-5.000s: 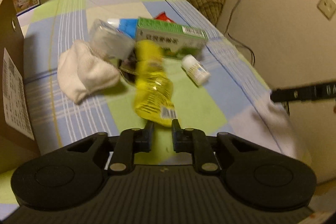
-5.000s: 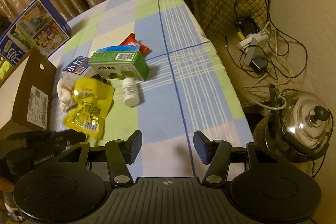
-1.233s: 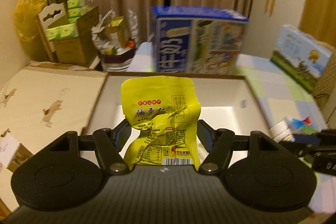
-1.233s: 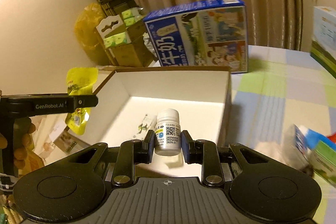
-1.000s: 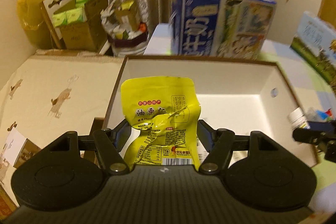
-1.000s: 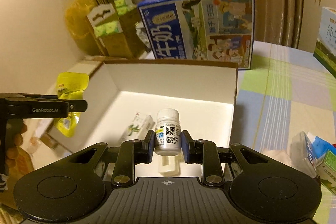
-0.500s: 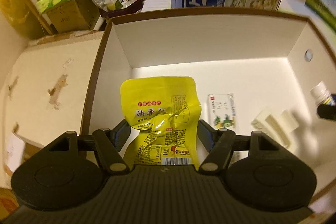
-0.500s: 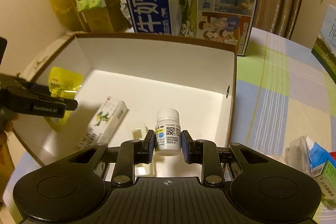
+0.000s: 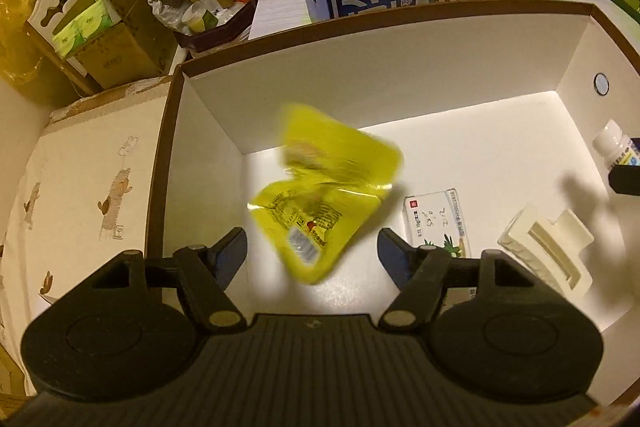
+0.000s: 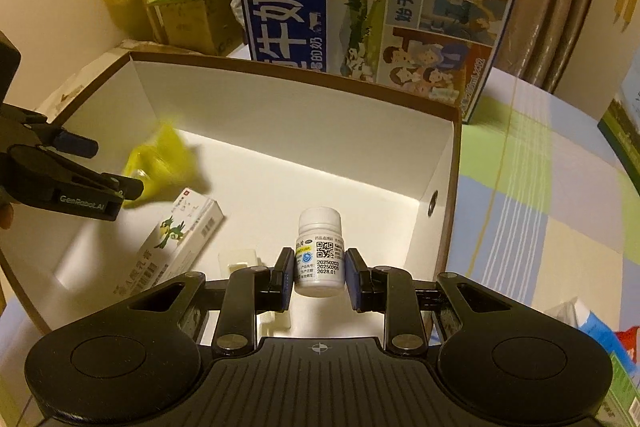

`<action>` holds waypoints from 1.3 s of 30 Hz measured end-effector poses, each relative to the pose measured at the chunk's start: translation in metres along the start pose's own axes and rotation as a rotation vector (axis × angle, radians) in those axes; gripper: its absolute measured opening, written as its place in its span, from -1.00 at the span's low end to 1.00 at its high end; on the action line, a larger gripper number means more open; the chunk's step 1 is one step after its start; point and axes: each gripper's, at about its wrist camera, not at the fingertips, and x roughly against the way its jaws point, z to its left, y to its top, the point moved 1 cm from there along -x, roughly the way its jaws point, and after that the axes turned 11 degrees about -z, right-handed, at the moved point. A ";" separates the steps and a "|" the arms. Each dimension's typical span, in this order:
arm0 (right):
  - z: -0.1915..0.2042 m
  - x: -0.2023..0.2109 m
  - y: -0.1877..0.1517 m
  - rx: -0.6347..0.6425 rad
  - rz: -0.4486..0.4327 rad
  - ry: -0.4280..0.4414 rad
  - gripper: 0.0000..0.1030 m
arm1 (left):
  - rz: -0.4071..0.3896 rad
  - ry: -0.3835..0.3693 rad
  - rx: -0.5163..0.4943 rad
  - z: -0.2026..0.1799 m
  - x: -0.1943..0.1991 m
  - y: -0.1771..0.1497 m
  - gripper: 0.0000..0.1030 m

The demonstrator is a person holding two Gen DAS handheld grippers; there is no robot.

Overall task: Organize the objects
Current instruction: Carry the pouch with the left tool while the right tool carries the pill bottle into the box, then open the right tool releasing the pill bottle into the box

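The yellow snack packet (image 9: pixel 324 195) is blurred in mid-air inside the white-lined cardboard box (image 9: pixel 360 87), just beyond my left gripper (image 9: pixel 312 251), which is open with nothing between its fingers. In the right wrist view that packet (image 10: pixel 160 163) hangs by the box's left wall (image 10: pixel 300 115), beside the left gripper (image 10: pixel 114 167). My right gripper (image 10: pixel 320 279) is shut on a white pill bottle (image 10: pixel 320 247), held upright above the box's near right part. The same bottle (image 9: pixel 616 147) shows at the right edge of the left wrist view.
On the box floor lie a small medicine carton (image 9: pixel 436 223) and a cream hair clip (image 9: pixel 548 251). A tall blue milk carton case (image 10: pixel 372 11) stands behind the box. The checked tablecloth (image 10: pixel 540 207) spreads to the right, with other packages at its lower right corner.
My left gripper has opened and let go of the yellow packet, which is dropping into the box. Both grippers have moved further over the box; the right still holds the bottle.
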 end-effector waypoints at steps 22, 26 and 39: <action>-0.004 0.017 0.012 -0.001 -0.062 0.040 -0.51 | -0.051 -0.054 0.131 0.012 0.042 -0.003 0.62; -0.001 0.038 0.008 -0.034 -0.069 0.079 -0.50 | -0.072 -0.073 0.164 0.012 0.062 -0.004 0.69; 0.004 0.102 -0.014 -0.126 -0.084 0.112 -0.40 | -0.112 -0.106 0.224 0.000 0.122 -0.024 0.76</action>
